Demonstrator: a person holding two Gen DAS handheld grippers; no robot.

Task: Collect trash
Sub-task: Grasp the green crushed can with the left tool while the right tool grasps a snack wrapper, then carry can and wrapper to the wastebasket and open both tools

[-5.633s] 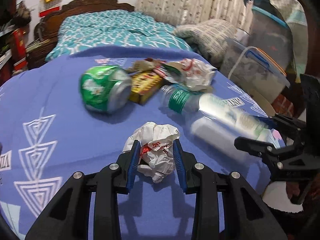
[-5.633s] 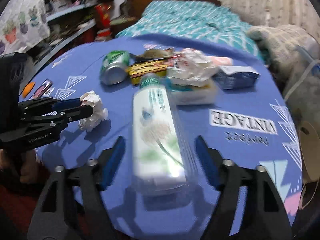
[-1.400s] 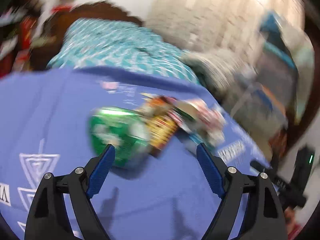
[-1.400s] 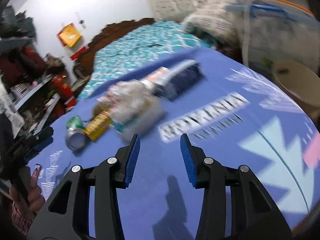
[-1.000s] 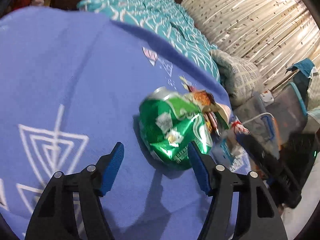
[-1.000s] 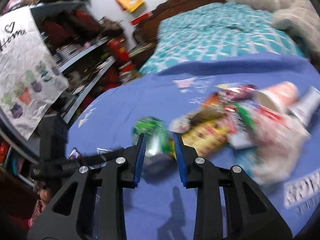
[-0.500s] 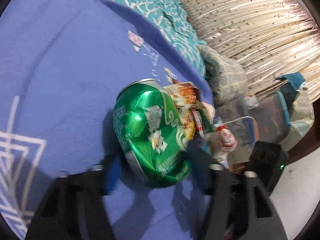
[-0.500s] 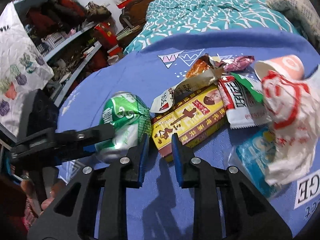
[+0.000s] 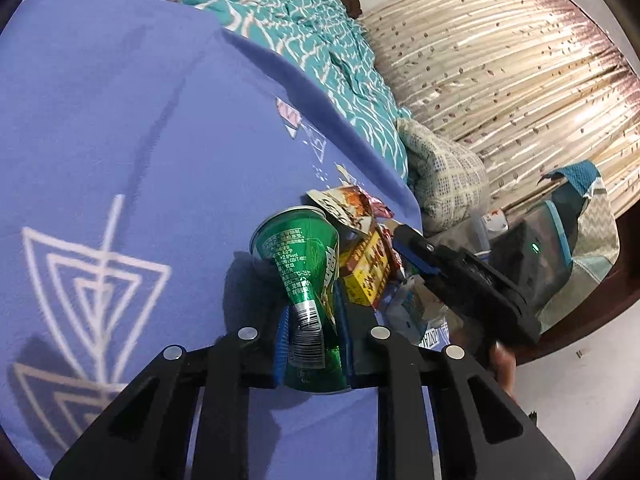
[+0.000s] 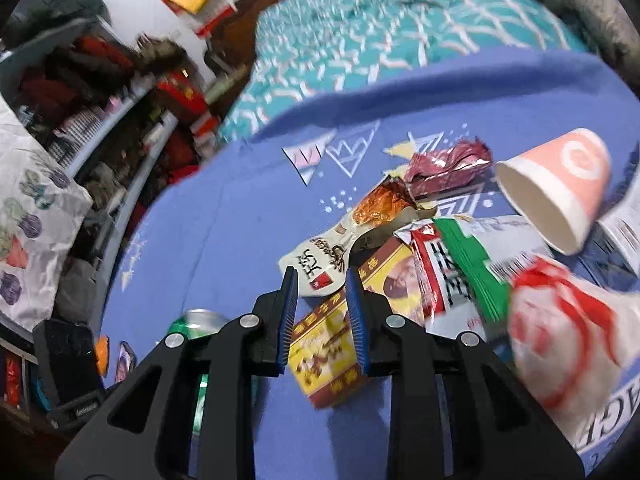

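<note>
Gripping the green can (image 9: pixel 310 280), the left claw (image 9: pixel 312 344) has just been closing, and its blue pads now press on both sides of the dented can near the barcode. The small print on the can is too fine to read. The can lies on the bench (image 9: pixel 120 140), which has a blue cloth with white triangles. The right claw (image 10: pixel 322 316) stands a little apart, holding nothing, above a yellow and red box (image 10: pixel 336 344) with Chinese writing. Beside the box lie a white wrapper (image 10: pixel 316 264) with black brush characters, a red and green packet (image 10: pixel 448 272), and a pink paper cup (image 10: pixel 560 184) on its side.
</note>
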